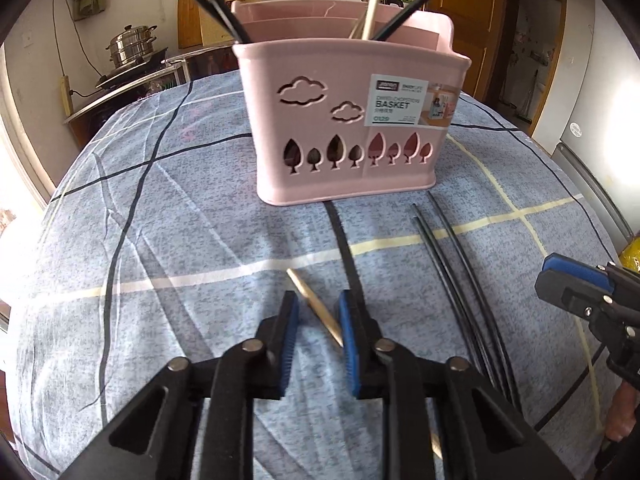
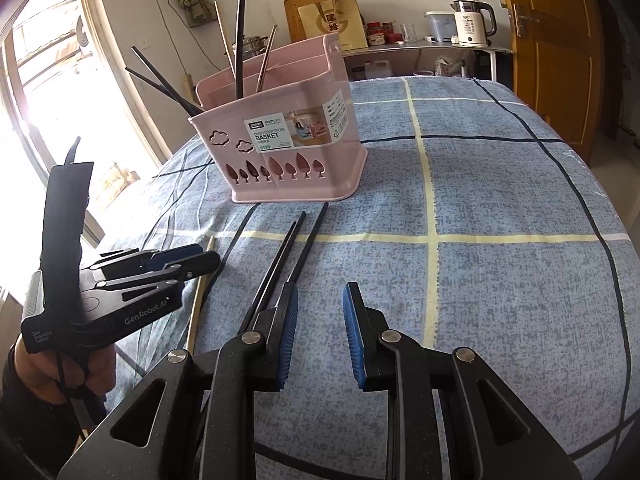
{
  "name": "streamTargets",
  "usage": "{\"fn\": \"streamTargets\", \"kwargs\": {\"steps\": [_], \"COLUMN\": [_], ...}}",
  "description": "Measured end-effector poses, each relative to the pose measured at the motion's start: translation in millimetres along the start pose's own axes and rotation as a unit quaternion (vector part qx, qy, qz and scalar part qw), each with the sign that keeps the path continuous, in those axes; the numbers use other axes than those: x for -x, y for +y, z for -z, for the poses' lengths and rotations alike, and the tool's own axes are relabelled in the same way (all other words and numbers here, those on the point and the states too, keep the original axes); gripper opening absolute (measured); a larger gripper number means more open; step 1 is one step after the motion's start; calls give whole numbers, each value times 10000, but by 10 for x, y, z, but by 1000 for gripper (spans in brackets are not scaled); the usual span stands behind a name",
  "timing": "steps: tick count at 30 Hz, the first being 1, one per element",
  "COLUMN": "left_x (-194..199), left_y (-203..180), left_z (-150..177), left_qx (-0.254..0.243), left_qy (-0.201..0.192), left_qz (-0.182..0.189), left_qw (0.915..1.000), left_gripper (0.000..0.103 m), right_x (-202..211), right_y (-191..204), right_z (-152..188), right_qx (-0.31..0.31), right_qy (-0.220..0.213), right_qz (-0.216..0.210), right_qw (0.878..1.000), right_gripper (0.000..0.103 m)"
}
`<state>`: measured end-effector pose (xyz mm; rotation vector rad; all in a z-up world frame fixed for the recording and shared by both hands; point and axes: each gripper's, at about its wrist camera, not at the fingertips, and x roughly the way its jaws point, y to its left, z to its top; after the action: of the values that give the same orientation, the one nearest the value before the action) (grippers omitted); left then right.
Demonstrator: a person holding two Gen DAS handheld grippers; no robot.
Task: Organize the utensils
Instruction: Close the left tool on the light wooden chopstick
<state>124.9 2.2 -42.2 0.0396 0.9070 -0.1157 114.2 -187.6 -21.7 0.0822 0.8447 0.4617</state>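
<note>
Lower centre, the left hand-held gripper (image 1: 318,318) stands apart around the wooden chopstick (image 1: 316,306) on the worktop (image 1: 180,240), so its skewed lie could make it slip out on closing.

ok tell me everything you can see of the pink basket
The basket looks like glossy pink plastic, with cloud and tree cut-outs and a label reading BASKET on its front. It stands upright on the checked cloth, with inner dividers. Black and wooden chopsticks lean inside it. Neither gripper touches it.
</note>
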Motion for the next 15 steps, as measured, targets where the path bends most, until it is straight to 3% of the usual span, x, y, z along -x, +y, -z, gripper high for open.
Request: {"fn": "streamTargets", "kwargs": {"steps": [3,8,15], "left_x": [20,21,71], "left_y": [108,176,321], "left_z": [13,11,93], "left_qx": [-12,-170,139], "left_qy": [18,4,-26], "left_qz": [-7,107,201], "left_qw": [10000,9998,9997], "left_gripper": [8,7,7], "right_x": [-123,-385,-250], "right_y": [123,244,62], "right_z": [-35,-54,41], "right_qx": [143,341,536], "right_qy": [116,463,497], "right_qz": [11,171,364], "right_qw": [9998,9982,9967], "right_gripper": [24,24,15]}}
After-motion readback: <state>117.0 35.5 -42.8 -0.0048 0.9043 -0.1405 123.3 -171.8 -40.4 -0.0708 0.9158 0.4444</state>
